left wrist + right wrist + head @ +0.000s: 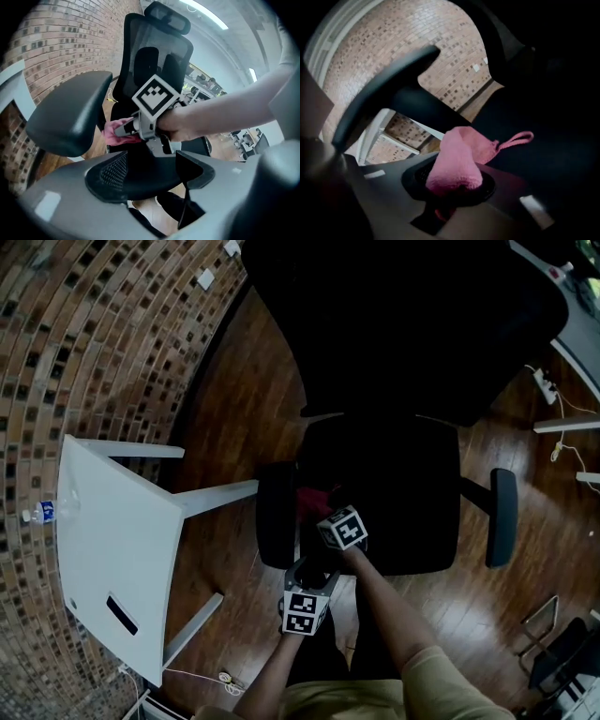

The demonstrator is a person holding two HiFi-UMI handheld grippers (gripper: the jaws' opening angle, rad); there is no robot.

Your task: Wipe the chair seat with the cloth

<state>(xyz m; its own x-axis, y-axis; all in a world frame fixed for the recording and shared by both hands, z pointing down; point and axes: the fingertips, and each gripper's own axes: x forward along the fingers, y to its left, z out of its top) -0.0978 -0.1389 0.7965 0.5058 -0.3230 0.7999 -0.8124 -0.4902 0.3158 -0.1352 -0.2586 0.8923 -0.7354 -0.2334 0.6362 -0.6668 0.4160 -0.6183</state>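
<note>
Head view, chair: one black office chair [394,334] fills the upper centre. Its seat [403,502] has two armrests [277,514], one on each side.
Head view, grippers: two. The right gripper [323,514] is over the seat's left part, and the left gripper [309,570] is just below the seat's front edge.
Head view, rest: one white table [112,549] at left of frame.
Left gripper view: its jaws are almost together with nothing between them. Beyond, at centre, one pink cloth [111,136] sits in the right gripper [123,131].
Right gripper view: the jaws are clamped on the cloth [457,164], low centre, against the dark seat. Its one loop [516,138] trails right.
</note>
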